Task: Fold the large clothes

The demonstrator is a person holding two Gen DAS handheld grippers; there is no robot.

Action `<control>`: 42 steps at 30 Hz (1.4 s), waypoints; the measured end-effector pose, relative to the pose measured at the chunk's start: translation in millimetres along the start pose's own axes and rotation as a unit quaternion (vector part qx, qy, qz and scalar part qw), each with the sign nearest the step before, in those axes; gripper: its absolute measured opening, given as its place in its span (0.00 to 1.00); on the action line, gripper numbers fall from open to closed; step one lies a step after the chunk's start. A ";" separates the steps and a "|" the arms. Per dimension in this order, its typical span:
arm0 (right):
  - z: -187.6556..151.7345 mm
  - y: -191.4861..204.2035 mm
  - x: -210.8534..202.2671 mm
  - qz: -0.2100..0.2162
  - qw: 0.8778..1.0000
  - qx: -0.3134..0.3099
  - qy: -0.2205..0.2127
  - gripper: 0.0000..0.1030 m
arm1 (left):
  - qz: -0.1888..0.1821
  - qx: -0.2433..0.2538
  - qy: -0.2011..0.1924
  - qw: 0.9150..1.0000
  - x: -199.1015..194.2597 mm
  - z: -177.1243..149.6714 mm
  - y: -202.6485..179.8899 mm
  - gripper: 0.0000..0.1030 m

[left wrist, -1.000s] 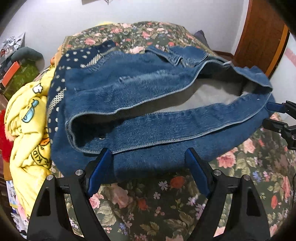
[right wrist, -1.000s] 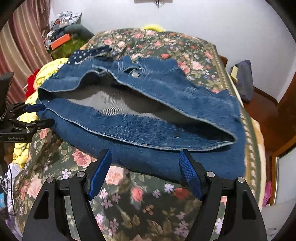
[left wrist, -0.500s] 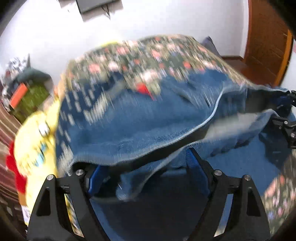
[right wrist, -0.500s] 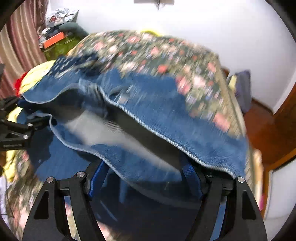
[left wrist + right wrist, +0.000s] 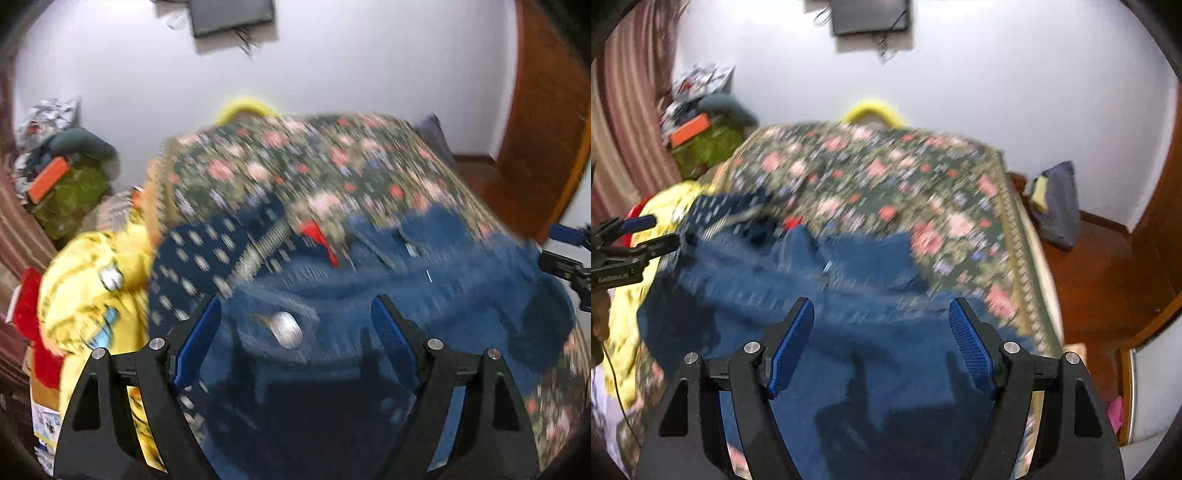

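Note:
A blue denim jacket (image 5: 461, 288) lies blurred on the floral bedspread (image 5: 314, 158), doubled over so its grey lining is hidden. A metal button (image 5: 286, 334) shows between the fingers of my left gripper (image 5: 295, 302), which hangs open just above the denim without pinching it. My right gripper (image 5: 881, 304) is likewise open over the jacket (image 5: 886, 288), its blue pads bare. Each gripper appears in the other's view: the right gripper (image 5: 569, 254) at the jacket's right end, the left gripper (image 5: 631, 236) at its left end.
A navy dotted garment (image 5: 199, 254) and a yellow printed blanket (image 5: 85, 295) lie left of the jacket. Clutter is piled in the far left corner (image 5: 62, 177). A wooden door (image 5: 546, 129) and a floor with a dark bag (image 5: 1056, 206) are on the right.
Both grippers rose and went forward over the bed. The jacket's near hem went up and over, closing the opening that showed the grey lining. Both jaws stayed wide.

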State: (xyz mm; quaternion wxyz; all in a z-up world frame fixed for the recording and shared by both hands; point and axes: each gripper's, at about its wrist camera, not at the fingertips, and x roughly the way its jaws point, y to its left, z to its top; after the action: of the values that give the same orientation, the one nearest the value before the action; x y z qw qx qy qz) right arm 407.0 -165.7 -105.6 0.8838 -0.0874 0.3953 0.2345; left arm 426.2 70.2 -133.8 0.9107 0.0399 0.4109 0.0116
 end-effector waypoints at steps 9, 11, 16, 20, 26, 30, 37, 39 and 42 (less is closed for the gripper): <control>-31.8 19.8 60.6 -0.003 0.996 -0.023 0.084 0.70 | 0.046 0.032 0.050 0.997 49.2 -32.4 -21.5 0.81; -27.7 12.9 66.5 -0.021 0.997 -0.010 0.076 0.70 | 0.051 -0.006 0.047 0.998 57.7 -23.6 -7.7 0.81; -8.8 -5.3 64.4 -0.055 0.996 0.030 0.059 0.70 | 0.054 -0.078 0.033 0.995 54.2 -9.1 15.5 0.83; -6.3 -8.2 48.3 -0.030 0.998 0.044 0.041 0.70 | 0.063 -0.069 -0.002 0.996 23.8 -10.6 18.5 0.83; -23.5 9.2 37.7 0.004 0.998 0.025 0.055 0.70 | 0.008 -0.083 -0.002 0.997 -10.8 -34.5 31.1 0.83; -42.8 23.7 43.0 0.016 0.997 0.003 0.081 0.70 | -0.021 -0.108 0.017 0.994 -21.6 -67.6 40.2 0.83; -71.6 25.7 37.1 0.011 0.996 0.004 0.088 0.76 | -0.058 -0.209 0.056 0.975 -24.6 -139.5 66.1 0.83; -73.2 23.2 34.1 0.014 0.996 0.010 0.086 0.76 | -0.075 -0.239 0.066 0.966 -20.4 -154.0 69.6 0.83; -75.0 24.3 31.4 0.008 0.996 0.007 0.084 0.76 | -0.117 -0.279 0.081 0.950 -7.7 -167.6 70.8 0.83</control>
State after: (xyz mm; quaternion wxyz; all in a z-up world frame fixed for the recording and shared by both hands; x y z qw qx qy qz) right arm 364.1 -159.1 -178.5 0.8461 -0.0978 0.4705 0.2306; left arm 296.4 150.9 -232.6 0.8440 -0.2652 0.4657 0.0220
